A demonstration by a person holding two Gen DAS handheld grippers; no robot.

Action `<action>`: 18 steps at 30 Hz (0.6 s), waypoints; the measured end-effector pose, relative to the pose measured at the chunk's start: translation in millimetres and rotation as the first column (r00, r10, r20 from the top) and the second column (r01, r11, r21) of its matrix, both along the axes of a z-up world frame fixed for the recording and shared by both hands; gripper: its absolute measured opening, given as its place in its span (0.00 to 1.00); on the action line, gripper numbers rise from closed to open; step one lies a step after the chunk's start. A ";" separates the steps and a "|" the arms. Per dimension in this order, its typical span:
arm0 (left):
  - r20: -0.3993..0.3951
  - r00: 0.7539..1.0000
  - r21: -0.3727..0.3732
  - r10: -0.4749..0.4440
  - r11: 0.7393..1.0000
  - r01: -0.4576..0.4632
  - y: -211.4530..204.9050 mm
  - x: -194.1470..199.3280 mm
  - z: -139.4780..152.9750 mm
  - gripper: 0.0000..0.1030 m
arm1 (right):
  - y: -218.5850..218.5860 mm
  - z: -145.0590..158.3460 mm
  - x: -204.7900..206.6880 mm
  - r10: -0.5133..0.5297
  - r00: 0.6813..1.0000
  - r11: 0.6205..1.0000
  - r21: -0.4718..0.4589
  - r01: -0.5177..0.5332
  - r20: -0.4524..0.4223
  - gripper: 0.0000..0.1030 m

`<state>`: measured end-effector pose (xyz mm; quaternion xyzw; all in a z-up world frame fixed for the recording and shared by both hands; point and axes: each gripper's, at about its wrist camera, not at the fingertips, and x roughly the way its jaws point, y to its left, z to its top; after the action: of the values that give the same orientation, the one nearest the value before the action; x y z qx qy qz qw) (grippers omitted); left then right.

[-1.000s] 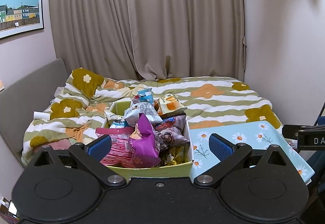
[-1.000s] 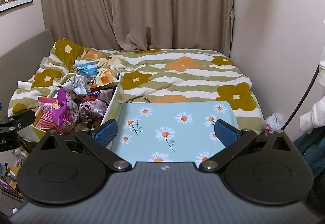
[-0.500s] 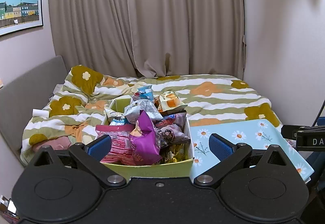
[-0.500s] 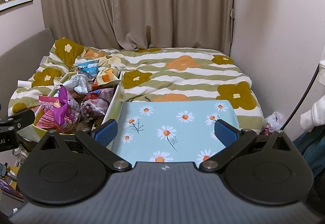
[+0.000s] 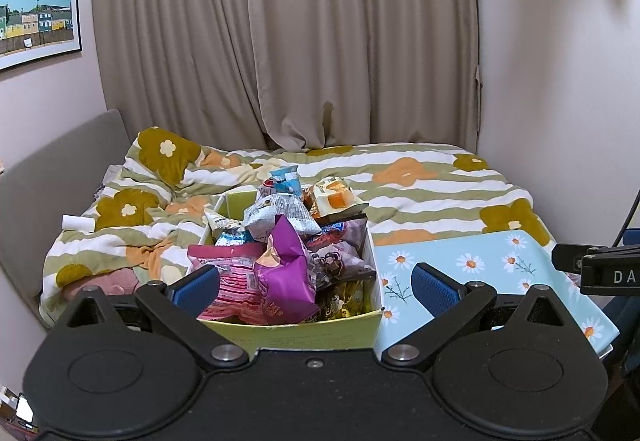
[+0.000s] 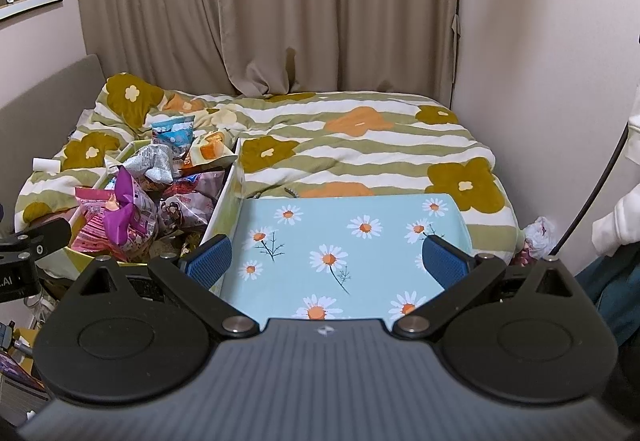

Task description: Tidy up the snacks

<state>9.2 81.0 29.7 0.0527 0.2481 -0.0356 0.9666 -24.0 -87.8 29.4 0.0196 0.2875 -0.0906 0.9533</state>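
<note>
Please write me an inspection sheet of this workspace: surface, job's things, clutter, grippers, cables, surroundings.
Surface: bed with flowered striped duvet, rumpled on its left side.
Job's things: green box heaped with snack packets; beside it on the right, blue daisy tray, nothing in it.
Clutter: small white roll on the duvet.
Grippers: left gripper and right gripper, jaws open, holding nothing.
Cables: black cable at the right edge.
Surroundings: closed curtains, framed picture.

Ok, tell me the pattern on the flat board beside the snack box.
Light blue flat board with white, orange-centred daisies; clearest in the right wrist view.
</note>
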 end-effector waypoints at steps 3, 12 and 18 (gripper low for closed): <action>-0.001 1.000 -0.001 -0.002 1.000 0.002 0.7 0.7 -0.1 1.00 | 0.6 0.0 0.3 0.000 1.000 1.000 0.001 0.000 -0.001 1.00; -0.005 1.000 -0.002 0.000 1.000 0.000 5.3 -0.7 -2.6 1.00 | 1.4 -0.2 0.2 -0.001 1.000 1.000 0.002 0.001 0.001 1.00; -0.012 1.000 -0.001 -0.006 1.000 0.006 5.5 0.3 -3.9 1.00 | 1.1 -0.1 0.2 -0.001 1.000 1.000 0.002 0.001 0.001 1.00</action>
<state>9.6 86.5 25.7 0.0527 0.2539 -0.0389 0.9650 -23.8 -86.7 29.4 0.0208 0.2871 -0.0907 0.9534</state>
